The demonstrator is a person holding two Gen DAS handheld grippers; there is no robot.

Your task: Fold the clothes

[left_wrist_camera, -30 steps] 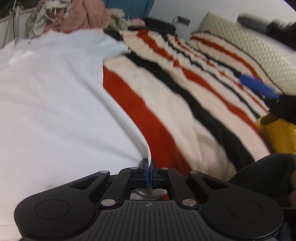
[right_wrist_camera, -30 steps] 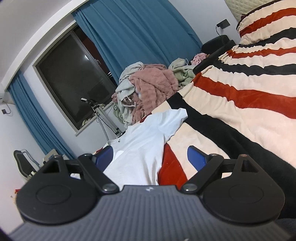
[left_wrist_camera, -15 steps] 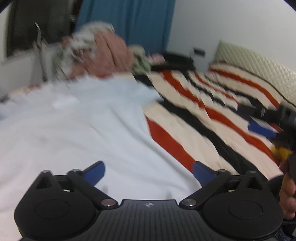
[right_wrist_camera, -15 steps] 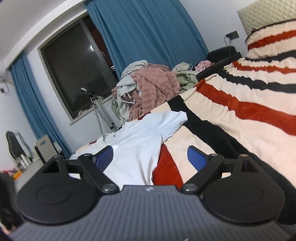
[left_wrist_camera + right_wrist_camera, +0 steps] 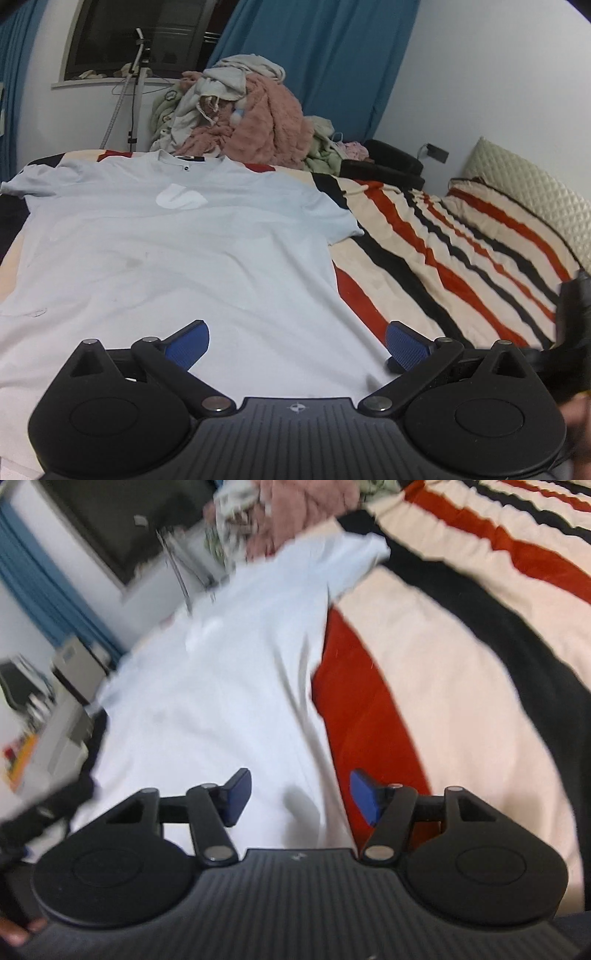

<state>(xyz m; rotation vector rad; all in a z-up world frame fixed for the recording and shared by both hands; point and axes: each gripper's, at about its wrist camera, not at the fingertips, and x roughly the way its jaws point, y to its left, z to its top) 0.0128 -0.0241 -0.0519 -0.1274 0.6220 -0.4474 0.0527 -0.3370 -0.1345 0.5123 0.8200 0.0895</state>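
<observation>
Shirt (image 5: 177, 258): pale blue tee lies flat, front up, on the striped blanket (image 5: 443, 251), collar at the far end, both short sleeves spread out, a white logo on the chest.
Left gripper (image 5: 297, 341): seen from the left wrist, jaws wide apart over the shirt's near hem; blue pads (image 5: 186, 341) hold nothing, the right one sits near the shirt's right edge.
Backdrop: a heap of clothes (image 5: 243, 114) in pink, grey and green rises past the collar, before blue curtains (image 5: 325, 62) and a dark window (image 5: 140, 33); a quilted headboard (image 5: 532, 192) stands at far right.
Right edge: a dark, blurred shape, too unclear to name.

Right gripper (image 5: 301, 799): seen from the right wrist, jaws apart and empty, straddling the shirt's (image 5: 221, 686) right side edge near the hem; one pad over the cloth, the other over a red stripe of the blanket (image 5: 461, 686).
Sharpness: this view is motion-blurred; a sleeve (image 5: 362, 554) lies out on the blanket, the clothes heap (image 5: 291, 513) smears along the top.
Lower left corner: fingertips (image 5: 16, 932) show by the gripper body.
</observation>
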